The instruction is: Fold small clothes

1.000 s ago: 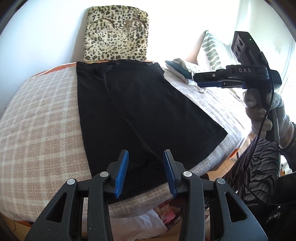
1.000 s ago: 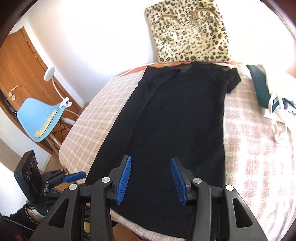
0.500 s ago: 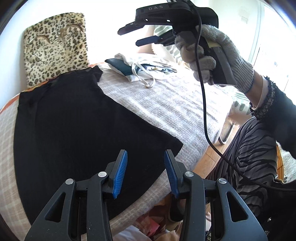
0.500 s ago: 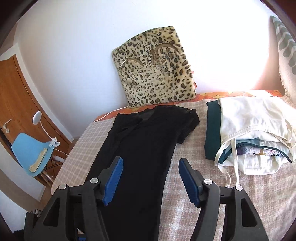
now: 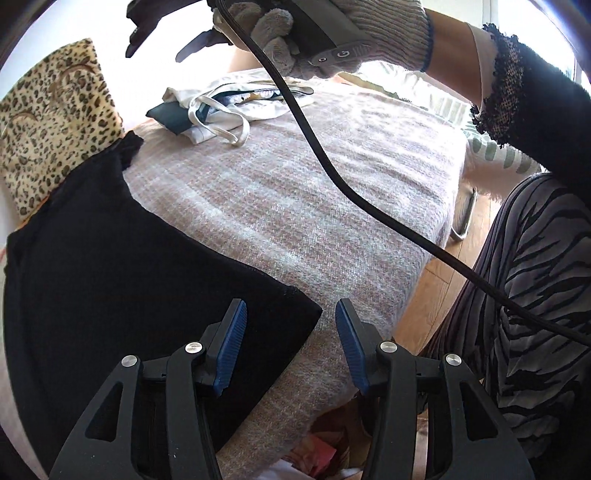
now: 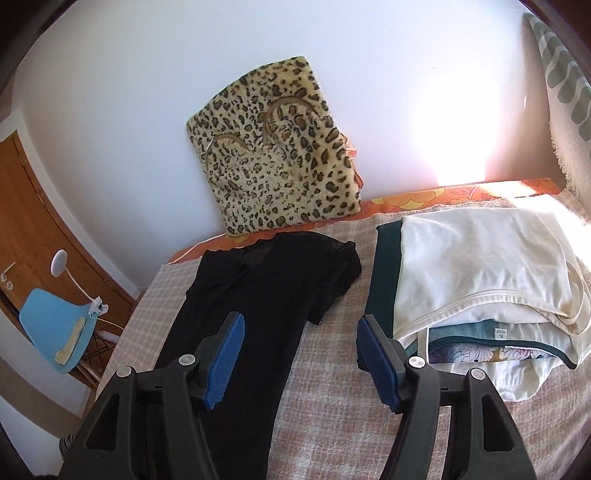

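The bed (image 5: 332,192) was covered with a pinkish-beige checked blanket, kinda fuzzy, with an orange flowered sheet (image 6: 424,195) seen peeking out along the wall edge. A black garment (image 6: 258,295) was laid flat on the blanket, its short sleeve near the leopard-print cushion (image 6: 280,155), which was propped upright against the plain white wall. Just beside the garment, a small stack of clothes (image 6: 480,280) was piled: a cream piece on top, a dark green one under it, something floral poking out at the front. The left tongs (image 5: 290,343) were held spread over the garment's near corner at the bed's edge, having just been opened a bit wider, with nothing pinched between the blue pads. The right tongs (image 6: 299,354) were also spread, opened wider within the last moment and then steady, hovering over the strip of blanket between the garment and the stack, nothing gripped. In the left wrist view, the right hand (image 5: 332,33) in a grey knit glove was seen up top, with a black cable (image 5: 332,166) trailing down across the frame. A wooden door (image 6: 33,229), a light blue chair (image 6: 55,328) with a white clip lamp (image 6: 61,264), and a green-striped pillow (image 6: 565,74) were visible around the edges of the room. Wood flooring (image 5: 432,291) was seen beside the bed.
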Motion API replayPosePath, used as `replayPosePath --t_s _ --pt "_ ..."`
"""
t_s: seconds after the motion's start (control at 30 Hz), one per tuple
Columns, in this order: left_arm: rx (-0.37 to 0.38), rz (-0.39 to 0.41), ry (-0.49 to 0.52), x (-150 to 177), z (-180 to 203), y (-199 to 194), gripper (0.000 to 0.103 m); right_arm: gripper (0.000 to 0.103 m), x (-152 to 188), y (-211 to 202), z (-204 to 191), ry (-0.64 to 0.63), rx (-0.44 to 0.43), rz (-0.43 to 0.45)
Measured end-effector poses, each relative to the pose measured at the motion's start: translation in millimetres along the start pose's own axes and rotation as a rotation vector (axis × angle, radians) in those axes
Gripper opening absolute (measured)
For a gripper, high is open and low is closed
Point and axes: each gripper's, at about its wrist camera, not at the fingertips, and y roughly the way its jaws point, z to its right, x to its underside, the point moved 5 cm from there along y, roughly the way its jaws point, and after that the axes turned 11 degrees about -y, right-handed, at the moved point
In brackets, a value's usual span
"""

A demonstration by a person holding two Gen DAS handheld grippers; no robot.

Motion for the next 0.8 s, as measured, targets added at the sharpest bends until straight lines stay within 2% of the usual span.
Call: replayPosePath --t_s 0.13,0.2,0.27,0.3,0.43,0.7,0.8 --pt "0.019 0.004 -0.038 -0.4 -5.7 4.0 0.046 0.067 -10.7 22.2 6.0 0.001 -0.017 -0.019" --pt "0.012 0.016 -0.037 -3.5 -8.2 5.9 0.025 0.067 -21.9 37.8 6.5 -0.005 -0.028 -0.032" --pt "0.025 0.024 -0.058 -6.9 -12.4 7.0 0.013 0.067 -33.6 58.6 5.0 -0.011 -0.041 -0.06" --pt "0.041 0.024 -0.084 -8.1 -16.1 7.2 0.01 0.067 -39.6 70.3 3.9 -0.016 -0.044 -0.074" --pt "0.117 0.027 -0.203 -11.3 -30.0 6.9 0.006 0.067 -59.5 120.3 5.3 -0.004 -0.035 -0.137" --pt "0.159 0.078 -0.294 -17.1 -40.4 -6.5 0.006 0.067 -76.6 201.1 27.1 -0.014 0.118 -0.253" --pt "0.176 0.087 -0.334 -17.8 -48.1 -8.1 0.006 0.067 -76.9 216.0 41.4 0.029 0.132 -0.272"
